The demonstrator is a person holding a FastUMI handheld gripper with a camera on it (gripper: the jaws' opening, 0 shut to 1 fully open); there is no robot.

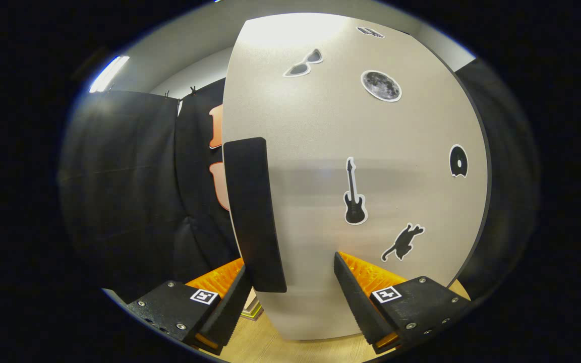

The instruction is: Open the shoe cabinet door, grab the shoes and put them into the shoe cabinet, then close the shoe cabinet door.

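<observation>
The shoe cabinet door (371, 151) is a pale grey panel with black stickers (sunglasses, moon, guitar, cat, disc), and it stands close ahead of me. A long black handle (252, 212) runs down its left edge. My gripper (290, 264) is open, and the handle's lower end lies between the fingers. The left finger (232, 302) sits right beside the handle. The right finger (358, 297) stands apart from the handle, against the door's face. Whether either finger touches the door is unclear.
Black cloth wall (134, 191) hangs behind and to the left of the door's edge. A light wooden surface (270, 345) shows below the door. A small pale object (252, 308) peeks out under the handle's end, by the left finger.
</observation>
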